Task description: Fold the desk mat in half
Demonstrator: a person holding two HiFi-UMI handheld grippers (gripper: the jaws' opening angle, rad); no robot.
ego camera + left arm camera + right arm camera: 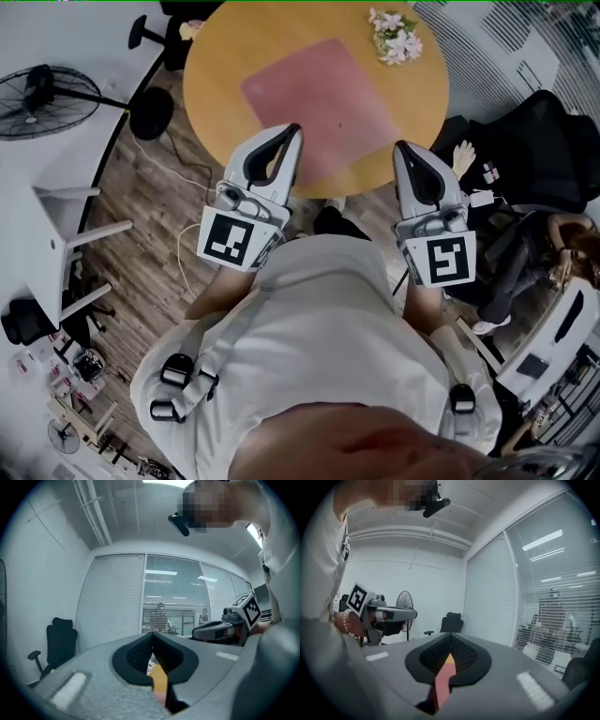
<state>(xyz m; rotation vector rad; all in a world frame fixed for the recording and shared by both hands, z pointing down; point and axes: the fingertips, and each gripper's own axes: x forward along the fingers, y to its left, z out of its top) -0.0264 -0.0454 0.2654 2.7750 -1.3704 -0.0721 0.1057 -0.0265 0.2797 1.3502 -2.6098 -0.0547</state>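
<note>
Hovering at the table's (216,84) near edge: left gripper (294,129) and right gripper (398,146) both closed, empty; desk mat (319,94) lies ahead, left nearer.

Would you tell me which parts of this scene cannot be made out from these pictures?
Head view: the desk mat's near edge, hidden behind the left claw and right claw.
Gripper views: nearly all of the mat and table, blocked by each claw's own body; only slivers show.
All views: whether either claw touches the mat.
</note>
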